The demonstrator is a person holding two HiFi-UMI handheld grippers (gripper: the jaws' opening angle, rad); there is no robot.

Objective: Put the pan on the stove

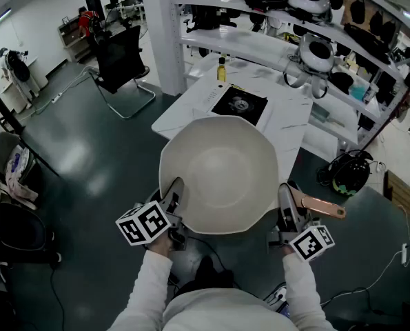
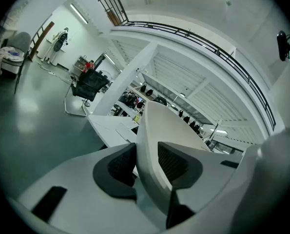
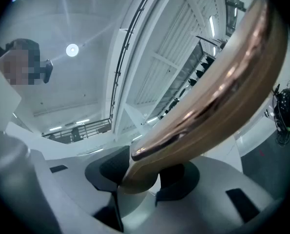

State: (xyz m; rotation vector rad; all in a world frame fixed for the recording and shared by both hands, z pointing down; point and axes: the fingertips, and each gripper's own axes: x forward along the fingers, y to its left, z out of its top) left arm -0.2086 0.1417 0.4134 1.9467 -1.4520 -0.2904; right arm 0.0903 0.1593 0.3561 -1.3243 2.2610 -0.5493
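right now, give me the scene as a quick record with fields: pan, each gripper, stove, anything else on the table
pan: white, round, held in the air short of the table
handle: copper coloured, sticks out on the pan's right side
left gripper: shut on the pan's rim
right gripper: shut on the handle
stove: black flat plate on the table, beyond the pan
bottle: yellow, upright, at the table's far side behind the stove
task state: pan not yet on the stove
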